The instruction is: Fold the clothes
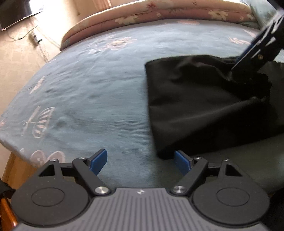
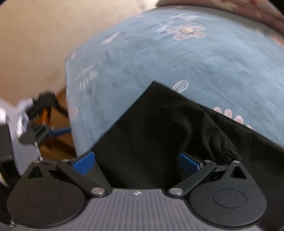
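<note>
My left gripper point(image 1: 141, 162) hangs wide apart and holds nothing, low over the blue bedsheet point(image 1: 88, 92). Just right of it lies the black garment point(image 1: 204, 106), folded flat, its long axis running right. My right gripper point(image 2: 137, 163) is spread wide above it. A pink quilt point(image 1: 159, 12) lies far.

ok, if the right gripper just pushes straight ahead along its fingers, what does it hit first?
Most likely the black garment: it fills the gap between the open right gripper and lies directly ahead on the blue bedsheet. Depth is unclear, so contact may be immediate.
</note>
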Available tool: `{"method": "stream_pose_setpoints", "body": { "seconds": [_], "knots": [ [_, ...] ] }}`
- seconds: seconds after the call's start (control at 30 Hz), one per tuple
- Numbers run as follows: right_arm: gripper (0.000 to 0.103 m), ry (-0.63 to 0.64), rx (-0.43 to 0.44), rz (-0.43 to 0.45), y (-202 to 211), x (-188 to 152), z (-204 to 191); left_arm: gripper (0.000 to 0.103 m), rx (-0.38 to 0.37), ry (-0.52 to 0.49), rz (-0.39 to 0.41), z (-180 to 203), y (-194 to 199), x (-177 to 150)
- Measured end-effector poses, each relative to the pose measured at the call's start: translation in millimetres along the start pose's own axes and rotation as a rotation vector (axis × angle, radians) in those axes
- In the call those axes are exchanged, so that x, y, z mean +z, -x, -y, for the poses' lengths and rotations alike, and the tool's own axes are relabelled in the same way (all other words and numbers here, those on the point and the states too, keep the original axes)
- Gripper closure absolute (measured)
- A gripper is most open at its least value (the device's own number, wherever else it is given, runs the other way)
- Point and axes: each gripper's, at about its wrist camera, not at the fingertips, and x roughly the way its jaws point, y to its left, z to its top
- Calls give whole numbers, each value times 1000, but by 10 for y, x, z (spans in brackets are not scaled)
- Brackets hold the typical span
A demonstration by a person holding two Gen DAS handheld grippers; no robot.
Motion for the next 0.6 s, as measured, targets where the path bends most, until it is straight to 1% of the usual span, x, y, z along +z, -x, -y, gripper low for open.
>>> {"method": "stream_pose_setpoints", "body": {
  "seconds": [0.1, 0.17, 0.2, 0.47, 0.53, 0.6],
  "knots": [
    [0, 51, -26, -23, -41, -19, -62, 21, 9, -38, 9, 46, -40, 23],
    [0, 59, -38, -29, -55, -16, -62, 20, 16, -63, 16, 68, -62, 39],
    [0, 60, -42, -31, -62, -13, -57, 19, 16, -64, 18, 61, -65, 45],
    [0, 38, -89, -62, -180, -47, 50, 19, -25, 47, 11, -167, -1, 60],
    [0, 33, -99, -70, -208, -74, 78, 19, -22, 29, 22, -134, -23, 69],
    [0, 22, -104, -77, -235, -88, 104, 19, 5, -26, 40, -47, -38, 63]
  ]
}}
